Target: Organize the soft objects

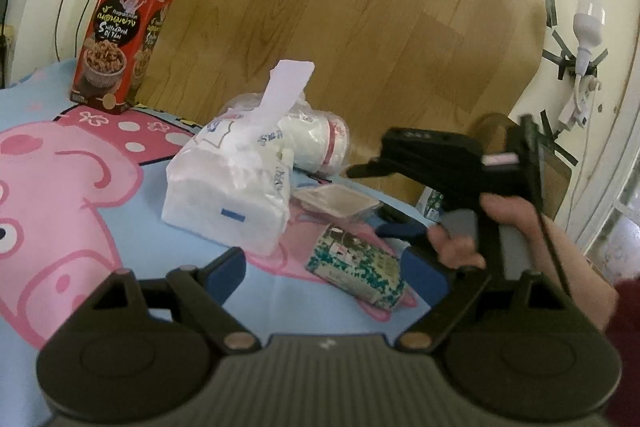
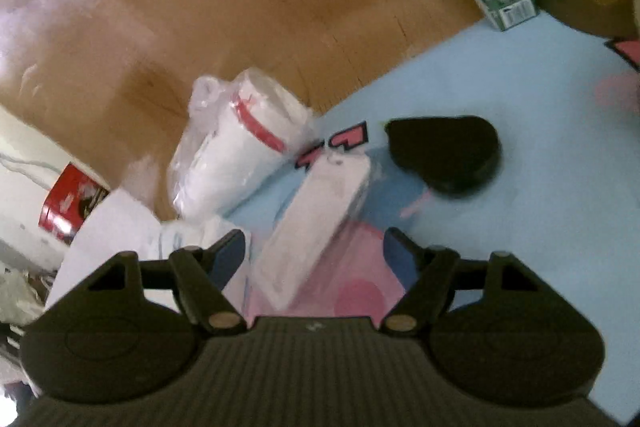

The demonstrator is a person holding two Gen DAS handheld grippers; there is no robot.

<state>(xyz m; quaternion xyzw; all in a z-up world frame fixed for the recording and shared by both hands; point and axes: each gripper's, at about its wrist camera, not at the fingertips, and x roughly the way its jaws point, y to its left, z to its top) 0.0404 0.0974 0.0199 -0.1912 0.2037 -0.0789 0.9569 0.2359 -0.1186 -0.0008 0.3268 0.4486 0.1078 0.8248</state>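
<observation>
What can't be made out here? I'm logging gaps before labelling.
- Left view: the right gripper's fingertips, blurred and partly behind the green patterned box.
- Right view: the red box, mostly hidden behind the tissue pack.
- Right view: the clear tray's contents, motion-blurred.

The cloth (image 1: 60, 267) is light blue with a big pink cartoon pig and white dots. The box (image 1: 116, 39) is red with a black panel and yellow lettering. The tissue pack (image 1: 224, 199) is white with blue print and a small blue bar. The cup sleeve (image 2: 236, 151) is clear over white with a red band. The carton (image 1: 356, 267) is speckled green and white. The pouch (image 2: 448, 151) is black. The backdrop (image 1: 340, 7) is brown wood grain.
</observation>
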